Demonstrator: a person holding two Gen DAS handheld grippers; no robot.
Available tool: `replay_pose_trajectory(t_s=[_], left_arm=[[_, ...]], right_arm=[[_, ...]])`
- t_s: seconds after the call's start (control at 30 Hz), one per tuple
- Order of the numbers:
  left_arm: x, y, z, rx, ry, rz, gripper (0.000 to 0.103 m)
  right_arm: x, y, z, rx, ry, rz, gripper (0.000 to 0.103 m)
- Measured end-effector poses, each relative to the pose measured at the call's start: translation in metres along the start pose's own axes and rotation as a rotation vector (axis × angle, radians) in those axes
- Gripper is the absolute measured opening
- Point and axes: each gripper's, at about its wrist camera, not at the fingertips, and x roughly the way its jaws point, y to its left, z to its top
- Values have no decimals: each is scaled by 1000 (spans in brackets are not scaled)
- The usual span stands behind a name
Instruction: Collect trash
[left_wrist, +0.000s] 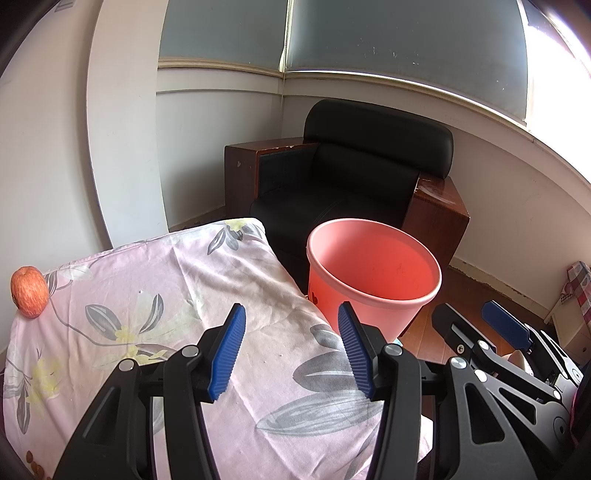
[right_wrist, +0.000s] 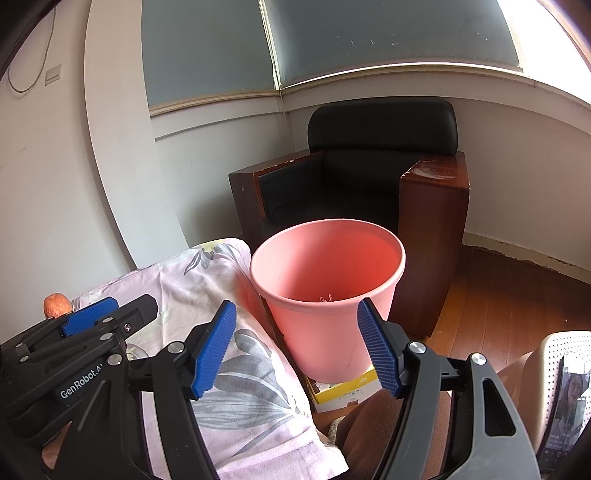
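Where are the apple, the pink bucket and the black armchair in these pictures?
apple (left_wrist: 29, 291): left wrist view, middle of its red skin.
pink bucket (right_wrist: 325, 332): right wrist view, outer front wall.
black armchair (right_wrist: 382, 127): right wrist view, backrest cushion.

A pink plastic bin (right_wrist: 327, 291) is seen standing upright and uncovered, just beside a surface draped in floral cloth (left_wrist: 207, 295) and in front of a black armchair (right_wrist: 369, 173). A red-orange apple (left_wrist: 29, 291) is set upright at the cloth's far left edge, well apart from the bin.
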Motion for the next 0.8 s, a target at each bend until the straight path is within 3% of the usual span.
replay_pose_trajectory(t_s=[0.8], left_arm=[[8,-1,-3,11,10,0,51]], right_arm=[[8,-4,-1,23,21,-4,69]])
